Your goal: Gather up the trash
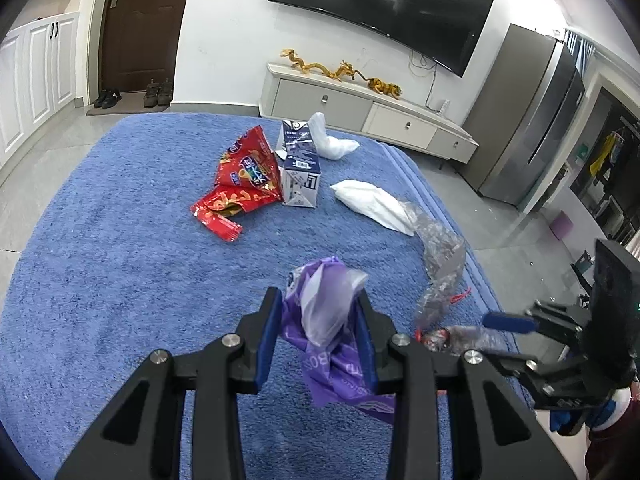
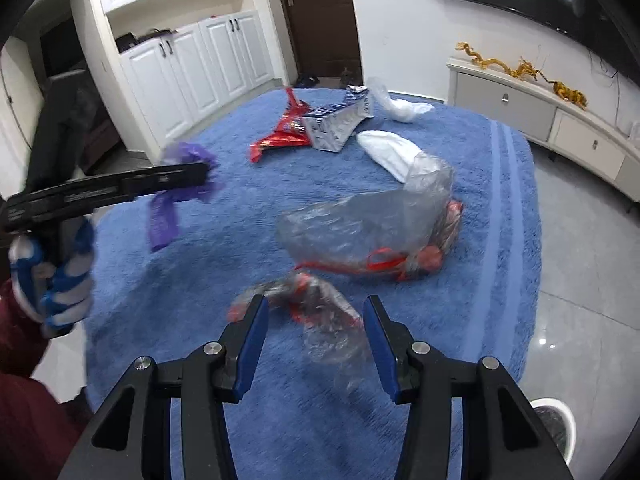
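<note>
My left gripper is shut on a purple wrapper and holds it above the blue rug; it also shows in the right wrist view with the purple wrapper hanging from it. My right gripper is open over a crumpled clear wrapper with red print that lies between its fingers. A larger clear plastic bag with red string lies beyond it. Red snack bags, a blue-white carton and white tissues lie farther off.
A white bin stands at the lower right of the right wrist view, beside the rug. A TV console with gold dragons runs along the far wall. White cabinets stand at the left. Grey tiled floor surrounds the rug.
</note>
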Demonstrator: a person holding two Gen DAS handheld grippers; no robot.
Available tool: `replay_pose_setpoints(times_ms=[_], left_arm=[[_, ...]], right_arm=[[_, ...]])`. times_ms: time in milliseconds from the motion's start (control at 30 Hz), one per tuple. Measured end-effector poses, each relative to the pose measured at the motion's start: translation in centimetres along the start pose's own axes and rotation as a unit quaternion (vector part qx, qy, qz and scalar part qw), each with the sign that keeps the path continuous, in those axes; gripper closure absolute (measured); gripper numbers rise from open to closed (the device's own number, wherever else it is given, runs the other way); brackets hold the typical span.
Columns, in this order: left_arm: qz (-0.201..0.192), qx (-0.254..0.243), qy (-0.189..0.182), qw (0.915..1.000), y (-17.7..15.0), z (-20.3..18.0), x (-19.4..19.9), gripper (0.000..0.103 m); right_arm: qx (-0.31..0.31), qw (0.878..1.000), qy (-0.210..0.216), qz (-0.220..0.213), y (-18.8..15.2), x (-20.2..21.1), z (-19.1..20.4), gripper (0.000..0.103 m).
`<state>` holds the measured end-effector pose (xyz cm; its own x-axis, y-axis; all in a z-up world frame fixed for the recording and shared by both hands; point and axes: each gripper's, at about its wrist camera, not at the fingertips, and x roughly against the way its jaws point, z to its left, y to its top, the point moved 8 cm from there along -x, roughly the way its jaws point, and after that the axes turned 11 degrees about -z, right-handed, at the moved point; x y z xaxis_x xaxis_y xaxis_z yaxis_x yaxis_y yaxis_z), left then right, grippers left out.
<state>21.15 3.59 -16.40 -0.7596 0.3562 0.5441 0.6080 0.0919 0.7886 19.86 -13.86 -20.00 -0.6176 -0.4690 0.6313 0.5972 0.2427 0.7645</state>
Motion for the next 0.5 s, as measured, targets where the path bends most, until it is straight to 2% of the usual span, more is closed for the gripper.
replay_pose_setpoints(times_ms=[133,267,333,500], left_arm=[[0.001,-0.005,0.001,1.0000,-0.2,-0.1,0.1,0.070],[0.002,-0.007,0.004,1.0000,-0.4,0.1,0.1,0.070],[0.003,-0.004,0.005,1.0000,-0.4,0.2,0.2,0.070],[0.003,-0.004,0.001,1.0000,-0.5,-0.2,0.3,0.070]], right_arm=[[0.010,1.000,-0.011,0.024,-0.6,-2.2,-1.0,0.067],[0.008,0.999,-0.005,0.038,-1.3,-3.0,-1.6,0.083],[0.005,1.000,-0.007,0.028,-1.1,-2.5,-1.7,0.088],[-0.032,0.999,-0.001,-0.019,0.1,-0.1,-2.6,0.090]])
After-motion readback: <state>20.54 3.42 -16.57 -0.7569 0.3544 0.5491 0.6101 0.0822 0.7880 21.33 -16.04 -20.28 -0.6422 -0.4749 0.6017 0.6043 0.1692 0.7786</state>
